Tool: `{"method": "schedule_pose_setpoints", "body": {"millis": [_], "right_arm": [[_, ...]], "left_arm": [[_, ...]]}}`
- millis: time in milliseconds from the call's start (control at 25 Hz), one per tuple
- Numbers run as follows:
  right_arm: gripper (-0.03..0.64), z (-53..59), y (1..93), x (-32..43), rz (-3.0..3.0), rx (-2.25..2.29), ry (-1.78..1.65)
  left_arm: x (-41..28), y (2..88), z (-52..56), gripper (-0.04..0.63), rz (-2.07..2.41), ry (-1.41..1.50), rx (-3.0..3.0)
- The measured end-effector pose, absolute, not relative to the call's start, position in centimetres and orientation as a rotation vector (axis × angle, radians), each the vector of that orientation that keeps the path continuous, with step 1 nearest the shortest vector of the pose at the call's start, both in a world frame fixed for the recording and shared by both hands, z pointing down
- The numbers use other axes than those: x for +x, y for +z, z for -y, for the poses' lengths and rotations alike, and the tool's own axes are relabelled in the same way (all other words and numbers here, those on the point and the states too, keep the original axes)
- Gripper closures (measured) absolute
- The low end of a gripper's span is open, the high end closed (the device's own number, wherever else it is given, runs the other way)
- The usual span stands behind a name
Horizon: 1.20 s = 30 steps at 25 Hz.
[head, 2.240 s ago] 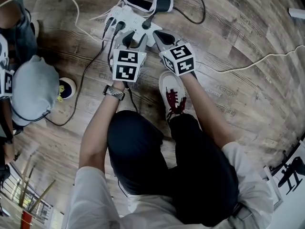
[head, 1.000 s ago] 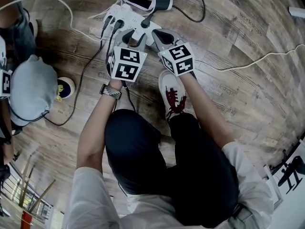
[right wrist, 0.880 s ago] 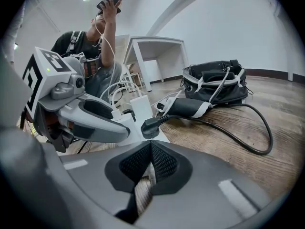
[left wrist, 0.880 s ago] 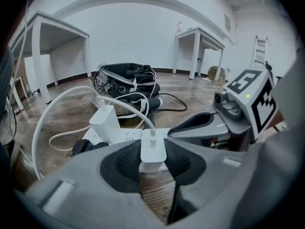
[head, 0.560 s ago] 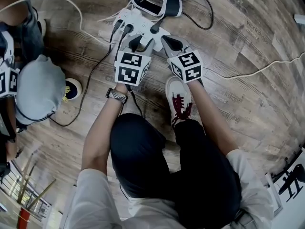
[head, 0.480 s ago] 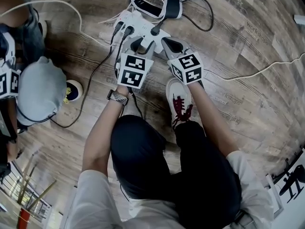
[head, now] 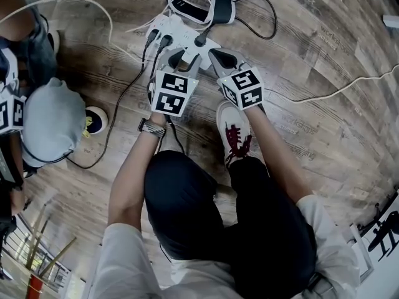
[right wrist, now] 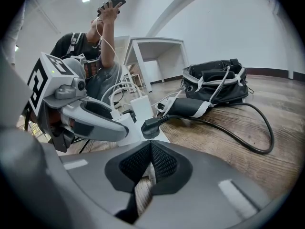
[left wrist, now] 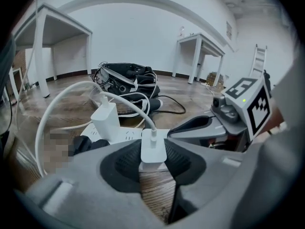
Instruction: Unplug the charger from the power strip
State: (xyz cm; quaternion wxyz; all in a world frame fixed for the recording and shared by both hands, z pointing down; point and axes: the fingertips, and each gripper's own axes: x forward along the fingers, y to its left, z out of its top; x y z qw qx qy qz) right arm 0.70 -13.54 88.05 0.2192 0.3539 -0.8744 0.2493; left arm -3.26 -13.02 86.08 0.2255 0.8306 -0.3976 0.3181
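Left gripper (left wrist: 153,152) clamped on small white charger (left wrist: 153,146); right gripper (right wrist: 150,151) closed, empty. Risks: power strip (left wrist: 125,136) lifting w/ charger if not pinned; grip slipping off smooth sides; angled pull jamming prongs. Charger btwn left jaws, lower centre of left gripper view, plugged into strip's near end; right tips just beside, upper centre of head view.

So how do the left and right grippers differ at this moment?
The left gripper is clamped on the small white charger; the right gripper has its jaws together with nothing between them. The left gripper points at that charger, while the right gripper points at a black plug. Both are down low at the white power strip.
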Motion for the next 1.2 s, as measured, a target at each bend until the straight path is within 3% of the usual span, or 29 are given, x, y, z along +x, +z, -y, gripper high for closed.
{"method": "schedule_pose_setpoints", "body": {"millis": [240,600,920,1200], "right_arm": [[0.617,13.51,88.0,0.64,2.425,0.985,0.679],[0.617,13.53,88.08,0.66,2.426,0.987,0.675],[0.617,13.56,88.02,0.65,2.431,0.985,0.678],[0.617,13.48,88.02,0.74,2.432,0.983,0.68]], "left_arm": [[-3.59,86.01,12.99,0.454,1.09,0.778,2.262],[-3.11,85.94,12.95,0.456,1.087,0.921,2.325],[-3.62,85.99,12.94,0.453,1.067,0.772,2.248],[-3.3,85.91,12.8,0.454,1.068,0.889,2.303]]}}
